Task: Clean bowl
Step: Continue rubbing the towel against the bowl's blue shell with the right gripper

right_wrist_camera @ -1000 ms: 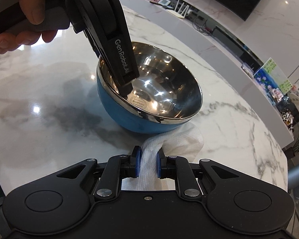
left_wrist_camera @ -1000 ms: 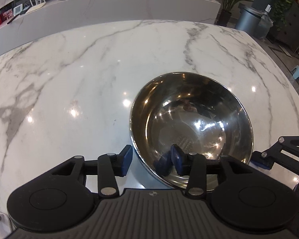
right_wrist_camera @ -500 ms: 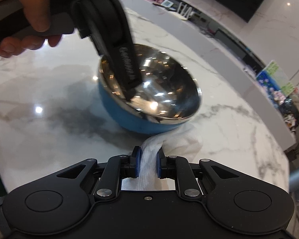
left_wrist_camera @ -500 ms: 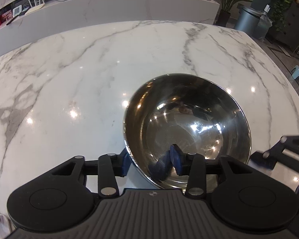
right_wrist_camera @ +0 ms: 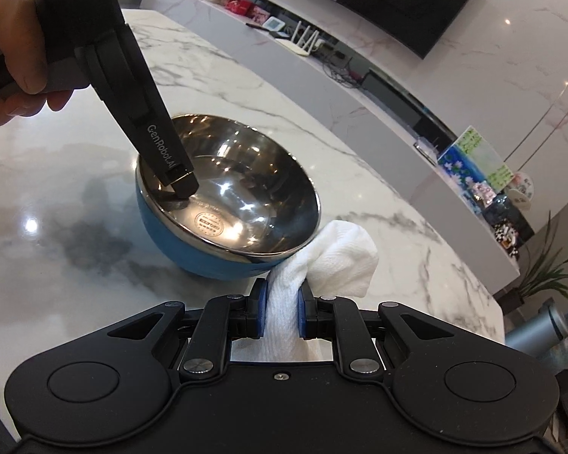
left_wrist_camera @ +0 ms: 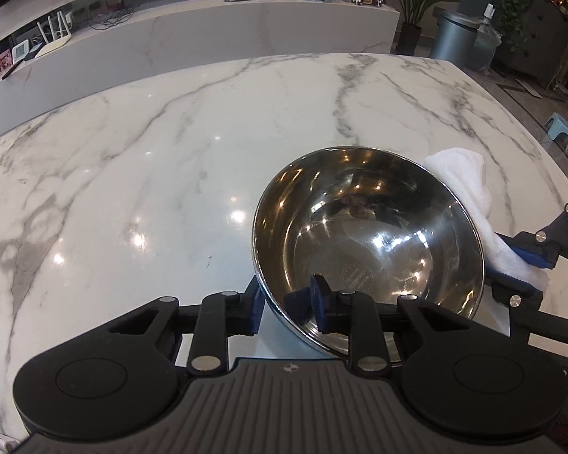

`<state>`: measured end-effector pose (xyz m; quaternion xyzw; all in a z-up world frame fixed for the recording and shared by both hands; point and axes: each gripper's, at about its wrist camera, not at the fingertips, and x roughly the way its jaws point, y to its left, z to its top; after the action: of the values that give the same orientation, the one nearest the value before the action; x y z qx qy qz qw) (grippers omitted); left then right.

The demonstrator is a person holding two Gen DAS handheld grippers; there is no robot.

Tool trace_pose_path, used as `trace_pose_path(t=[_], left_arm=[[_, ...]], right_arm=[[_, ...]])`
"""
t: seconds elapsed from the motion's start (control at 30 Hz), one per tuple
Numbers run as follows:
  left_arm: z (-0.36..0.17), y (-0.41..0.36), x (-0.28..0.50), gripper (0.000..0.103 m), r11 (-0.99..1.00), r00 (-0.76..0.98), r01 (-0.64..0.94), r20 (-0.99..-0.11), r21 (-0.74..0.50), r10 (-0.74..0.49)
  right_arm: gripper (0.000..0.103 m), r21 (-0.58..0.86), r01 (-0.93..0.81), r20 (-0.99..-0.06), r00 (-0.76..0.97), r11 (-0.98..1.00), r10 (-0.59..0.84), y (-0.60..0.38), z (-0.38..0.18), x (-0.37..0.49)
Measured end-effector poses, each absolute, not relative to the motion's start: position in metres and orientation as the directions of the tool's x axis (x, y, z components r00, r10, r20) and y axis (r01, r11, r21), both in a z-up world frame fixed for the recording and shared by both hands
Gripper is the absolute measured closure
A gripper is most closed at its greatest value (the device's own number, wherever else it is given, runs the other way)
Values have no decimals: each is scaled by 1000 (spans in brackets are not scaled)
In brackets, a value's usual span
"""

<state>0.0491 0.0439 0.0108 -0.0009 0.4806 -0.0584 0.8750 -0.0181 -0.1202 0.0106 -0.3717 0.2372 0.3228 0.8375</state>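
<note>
White marble with grey veins makes up the surface (left_wrist_camera: 140,174), and a long counter and a dark screen fill the upper part of both views. On it stands the bowl (right_wrist_camera: 231,204), steel inside and blue outside, at centre-left of the right wrist view and lower right of the left wrist view. It looks tipped, its mouth facing up and toward the right of the right wrist frame. Being round, it has no long axis; its axis of symmetry leans that way too. The left claw (left_wrist_camera: 286,308) straddles the near rim, one finger inside and one outside against the blue wall. It appears to be pinching the rim, though actual contact on both sides cannot be confirmed. The right claw (right_wrist_camera: 281,310) is clamped on a bunched white cloth (right_wrist_camera: 333,261), whose free end lies just beside the bowl's outer wall at lower centre of the right wrist view. The likely trouble is a slip: polished steel gives the left claw's pads little bite, so a hard wipe could twist the bowl free or skate it across the slick marble. The cloth could also pull out of the right claw if it drags on the rim.
</note>
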Motion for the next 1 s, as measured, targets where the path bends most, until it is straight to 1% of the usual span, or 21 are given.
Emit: trace_pose_path(t=[0.1,0.13,0.17,0.23,0.27,0.5,0.63,0.73,0.87,1.0], left_arm=[[10,48,50,77,993,517,62,-848,-96,-114],[9,49,51,74,993,506,50,-854,-110,-120],[9,50,51,67,991,492,37,-861,-126,-128],[7,52,51,58,989,464,13,-875,-149,-138],[6,51,50,57,988,459,9,-878,-151,-138],[5,53,50,56,989,452,2,-882,-150,-135],[6,54,49,57,990,456,2,-881,-141,-126],[7,54,48,60,991,460,5,-879,-134,-121],[8,55,45,70,992,491,11,-863,-126,-115],[7,49,42,71,994,533,19,-840,-107,-101]], right_arm=[[89,-458,-736,-655,659,499,370,-117,10,-21],[89,-446,-746,-666,646,494,374,-116,10,-21],[89,-435,-757,-676,632,488,377,-115,9,-21],[89,-428,-766,-686,621,480,380,-114,8,-23],[89,-426,-771,-690,616,474,380,-113,7,-24],[89,-346,-821,-724,542,454,428,-111,8,-28],[89,-344,-840,-734,519,419,437,-108,5,-33],[89,-352,-838,-735,524,418,431,-107,4,-34],[89,-357,-814,-724,551,459,414,-108,5,-28],[89,-327,-776,-700,582,540,413,-112,8,-19]])
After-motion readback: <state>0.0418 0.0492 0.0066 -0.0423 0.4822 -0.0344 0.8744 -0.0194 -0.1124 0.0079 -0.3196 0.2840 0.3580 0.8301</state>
